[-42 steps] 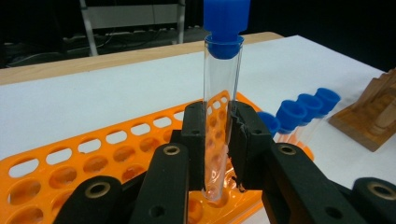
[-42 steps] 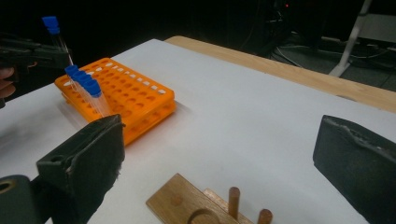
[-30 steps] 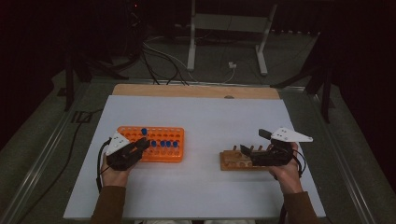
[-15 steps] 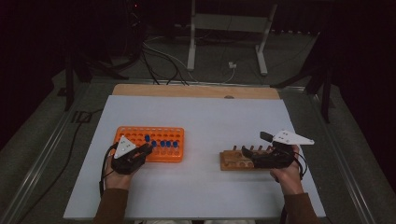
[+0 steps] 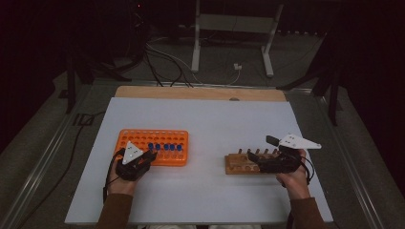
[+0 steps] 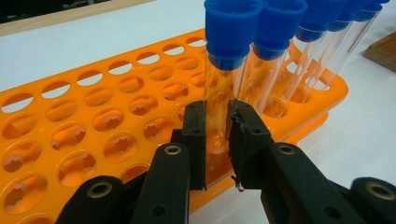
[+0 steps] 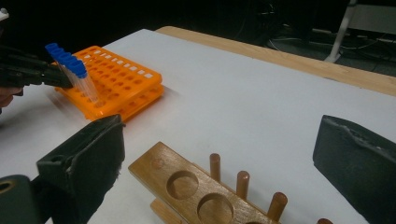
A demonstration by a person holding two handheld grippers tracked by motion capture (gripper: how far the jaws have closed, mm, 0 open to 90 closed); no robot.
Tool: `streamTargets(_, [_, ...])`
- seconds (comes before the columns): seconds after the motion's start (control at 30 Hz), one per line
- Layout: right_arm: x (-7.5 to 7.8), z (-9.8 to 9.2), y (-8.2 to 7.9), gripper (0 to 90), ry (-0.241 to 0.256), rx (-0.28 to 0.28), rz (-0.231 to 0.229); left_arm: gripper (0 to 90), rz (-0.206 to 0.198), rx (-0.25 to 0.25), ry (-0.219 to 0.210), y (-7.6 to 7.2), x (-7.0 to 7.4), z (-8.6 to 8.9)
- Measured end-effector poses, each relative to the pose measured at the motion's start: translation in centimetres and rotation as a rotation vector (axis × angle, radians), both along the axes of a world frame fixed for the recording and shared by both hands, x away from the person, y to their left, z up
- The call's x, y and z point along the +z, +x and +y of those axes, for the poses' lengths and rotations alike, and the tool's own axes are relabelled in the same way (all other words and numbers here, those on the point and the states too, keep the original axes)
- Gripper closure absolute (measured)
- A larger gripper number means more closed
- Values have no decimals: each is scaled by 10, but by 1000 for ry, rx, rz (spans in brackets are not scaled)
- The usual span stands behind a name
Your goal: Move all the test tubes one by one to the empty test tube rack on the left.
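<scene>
White matte table, dark room. Left gripper clamps clear blue-capped tube above orange plastic rack. Right gripper agape over wooden pegged stand.

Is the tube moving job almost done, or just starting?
Just starting, it looks like. The wooden rack has empty holes and no tubes yet. The blue-capped tubes all stand in the orange rack. The left gripper is closed on the end tube. The right gripper waits open over the wooden rack. Lifting and moving every tube is probably left.
</scene>
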State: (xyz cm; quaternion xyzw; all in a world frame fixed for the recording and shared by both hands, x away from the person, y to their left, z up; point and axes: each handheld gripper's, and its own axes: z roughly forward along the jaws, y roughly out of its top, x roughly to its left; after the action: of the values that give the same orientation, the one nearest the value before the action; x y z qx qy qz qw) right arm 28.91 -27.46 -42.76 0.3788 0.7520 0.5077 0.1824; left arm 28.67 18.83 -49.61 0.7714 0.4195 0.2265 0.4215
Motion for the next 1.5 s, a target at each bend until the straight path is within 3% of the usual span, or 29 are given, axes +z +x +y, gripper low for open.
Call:
streamTargets(0.33, [-3,-9,-4,25,8,-14,-7,781,10,2,-9,0,0,1])
streamTargets(0.5, [-7,-14,-8,26,17,-20,-22,758,30,4,-62,0,0,5])
streamTargets(0.63, [-12,-19,-11,26,31,-44,-34,672,20,12,-93,-3,4,9])
streamTargets(0.83, [-16,-26,-16,25,33,-74,-65,539,-36,34,-176,-15,19,23])
streamTargets(1.0, [-22,-29,-17,25,50,-105,-76,415,-108,78,-218,-26,30,38])
streamTargets(1.17, [-26,-31,-19,25,67,-129,-79,299,-181,131,-199,-36,36,53])
streamTargets(1.5, [-29,-35,-25,25,90,-174,-109,128,-245,174,-191,-50,43,64])
